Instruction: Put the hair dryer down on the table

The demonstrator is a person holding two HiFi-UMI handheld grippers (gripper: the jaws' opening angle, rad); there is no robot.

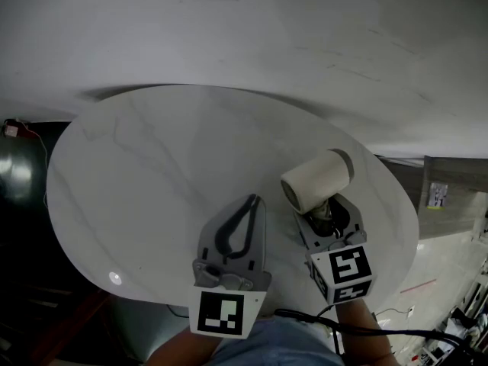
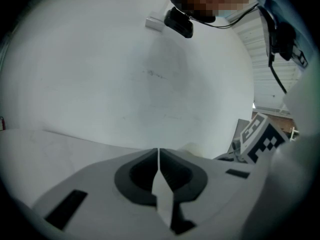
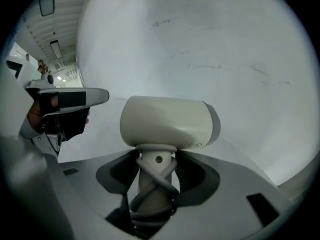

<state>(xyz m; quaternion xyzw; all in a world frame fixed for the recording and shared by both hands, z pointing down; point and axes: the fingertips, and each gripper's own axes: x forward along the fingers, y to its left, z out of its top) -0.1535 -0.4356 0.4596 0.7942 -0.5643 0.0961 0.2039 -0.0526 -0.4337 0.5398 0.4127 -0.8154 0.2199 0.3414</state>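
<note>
A right gripper [image 1: 326,213] clenched its jaws on the cord-wrapped handle of a cream hair dryer [image 1: 316,180], holding it over the right side of a round white marble worktop [image 1: 145,166], barrel crosswise above the jaws. Just beside it, the left gripper [image 1: 252,201] had its jaws pressed together on nothing.

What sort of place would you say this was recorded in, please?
Probably a lab or workshop hall, not a home: a round marble-look table against a plain white wall, strip lights along a ceiling, loose cables on the floor.
</note>
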